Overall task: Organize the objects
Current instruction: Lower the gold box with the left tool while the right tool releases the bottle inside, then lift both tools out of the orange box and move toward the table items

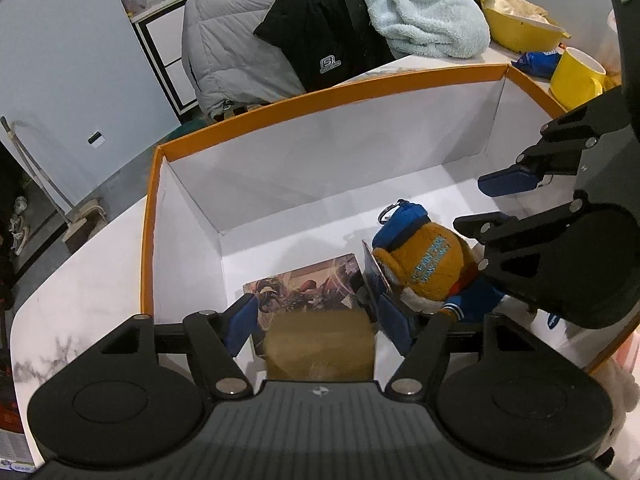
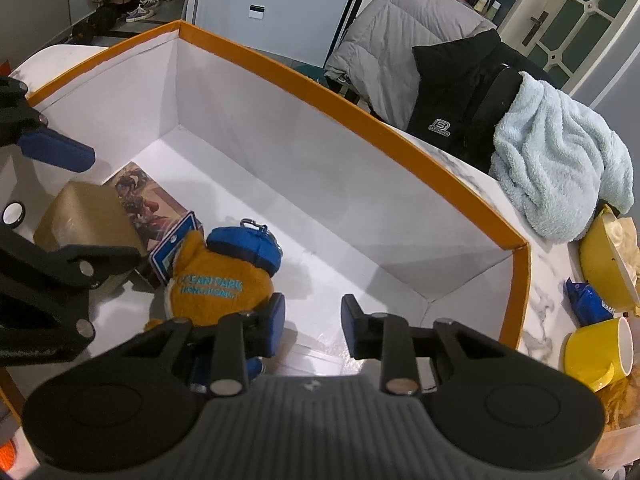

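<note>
Inside the orange-rimmed box [image 1: 320, 88], which stands on the white marble tabletop [image 1: 80, 264], we find the task items grouped against the near wall, toward the left end. A gold carton [image 1: 320, 344] lies on an illustrated pack [image 1: 304, 288]. Just beside them, toward the right end, an orange plush toy [image 1: 424, 264] in a blue cap lies on the box floor. The left gripper [image 1: 318, 326] hangs over the gold carton with its jaws apart, one pad on either side and neither pressing. The right gripper [image 2: 312, 320] sits next to the toy with its jaws drawn together to a slim gap; we identify nothing between them. A yellow mug [image 1: 576, 76] stands outside the box, by its far right corner.
</note>
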A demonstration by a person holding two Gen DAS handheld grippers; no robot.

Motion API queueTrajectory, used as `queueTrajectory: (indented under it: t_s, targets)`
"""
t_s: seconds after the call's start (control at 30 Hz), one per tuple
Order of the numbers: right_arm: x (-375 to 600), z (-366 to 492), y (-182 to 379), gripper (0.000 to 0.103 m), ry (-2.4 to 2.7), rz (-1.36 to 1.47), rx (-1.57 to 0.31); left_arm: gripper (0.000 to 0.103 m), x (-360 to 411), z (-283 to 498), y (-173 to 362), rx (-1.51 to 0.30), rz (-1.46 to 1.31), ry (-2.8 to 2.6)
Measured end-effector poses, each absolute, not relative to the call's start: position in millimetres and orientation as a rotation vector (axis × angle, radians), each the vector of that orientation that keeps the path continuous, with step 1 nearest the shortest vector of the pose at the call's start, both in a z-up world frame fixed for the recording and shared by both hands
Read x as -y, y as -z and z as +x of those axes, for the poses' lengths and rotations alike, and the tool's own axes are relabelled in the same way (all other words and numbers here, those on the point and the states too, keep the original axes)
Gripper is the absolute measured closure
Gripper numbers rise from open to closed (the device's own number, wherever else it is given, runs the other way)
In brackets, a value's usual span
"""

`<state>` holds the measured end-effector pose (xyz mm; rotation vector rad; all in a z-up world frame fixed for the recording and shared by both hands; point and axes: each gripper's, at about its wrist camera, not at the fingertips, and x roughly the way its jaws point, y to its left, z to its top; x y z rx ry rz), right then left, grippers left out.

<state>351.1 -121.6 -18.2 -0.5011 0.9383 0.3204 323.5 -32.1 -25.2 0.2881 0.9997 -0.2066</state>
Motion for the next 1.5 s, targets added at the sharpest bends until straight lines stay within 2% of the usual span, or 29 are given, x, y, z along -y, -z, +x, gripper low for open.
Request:
queueTrajectory:
  t_s: [0.57, 1.23, 1.5]
  targets:
    - [126.2, 329.4, -10.7, 0.068, -0.317, -0.503, -0.902, 0.024, 26.5, 300.9, -12.3, -0.952, 0.304, 0.191]
    - [137.0, 214.7, -147.6, 0.067, -0.343, -0.498, -0.703, 0.024, 43.1, 201.5, -142.7, -0.761, 0.359, 0.168]
    - [151.9, 158.8, -165.8, 0.062, -0.402, -0.476, -0.668, 0.022, 45.1, 155.3, -172.3, -0.674, 0.327, 0.221]
